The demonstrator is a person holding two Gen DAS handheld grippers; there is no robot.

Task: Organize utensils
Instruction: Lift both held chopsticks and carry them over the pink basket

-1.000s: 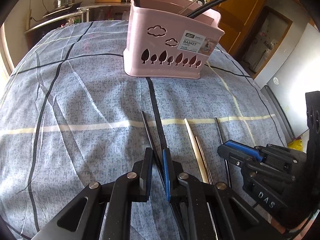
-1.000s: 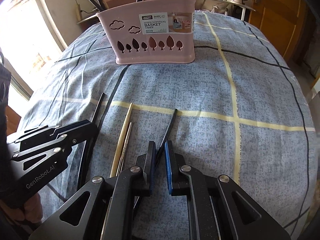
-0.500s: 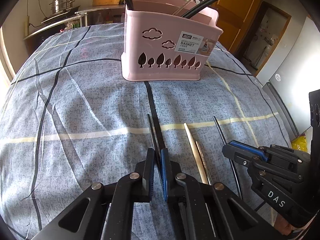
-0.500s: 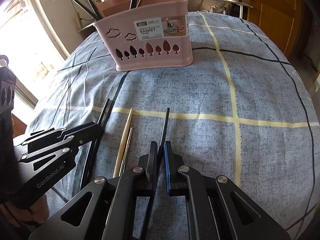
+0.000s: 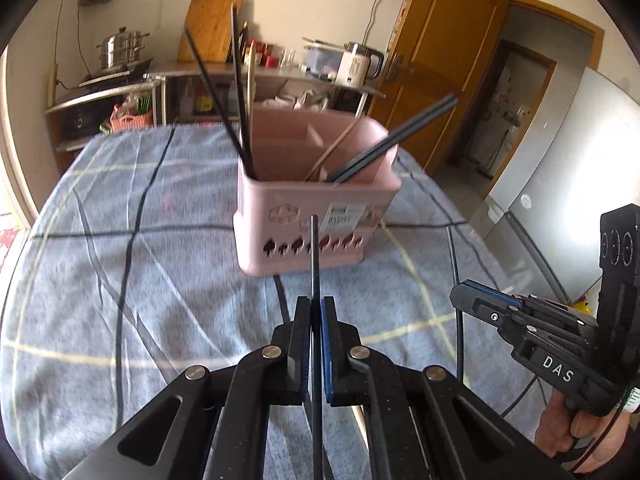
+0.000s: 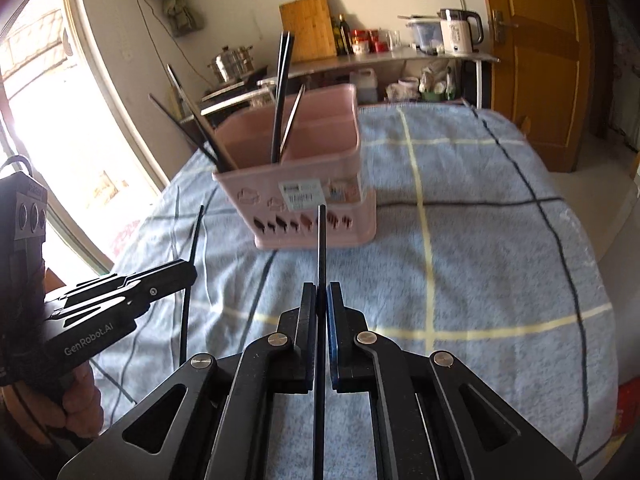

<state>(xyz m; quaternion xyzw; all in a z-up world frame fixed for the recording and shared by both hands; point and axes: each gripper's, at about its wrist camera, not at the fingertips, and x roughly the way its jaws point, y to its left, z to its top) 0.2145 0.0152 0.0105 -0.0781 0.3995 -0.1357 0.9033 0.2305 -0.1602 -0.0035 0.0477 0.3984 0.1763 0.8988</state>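
Across the whole table, a blue cloth (image 5: 120,280) with dark and pale yellow lines. Far back on the right, a brown wooden door (image 5: 432,60). Along the far wall, a shelf with a steel pot (image 5: 122,48), a wooden board (image 5: 210,28) and a white kettle (image 5: 358,64).

On the middle of the cloth, toward the far side, a pink basket (image 5: 280,208) with little tree holes and a sticker on its near wall. Inside the basket, black chopsticks (image 5: 236,112) leaning up and left from the left part, and more dark ones (image 5: 400,136) leaning out to the right.

On the near side of the basket, well apart from it, the left gripper (image 5: 316,308), squeezed tight on a thin black chopstick (image 5: 314,256). Tip of that stick pointing at the basket's near wall, not touching it.

Just to the right, the right gripper (image 6: 321,292), pinched tight on a second black chopstick (image 6: 321,240), also aimed at the basket and short of it. Both grippers side by side, apart from each other.

Behind each gripper, a bit of a hand (image 5: 568,432) around the handle.
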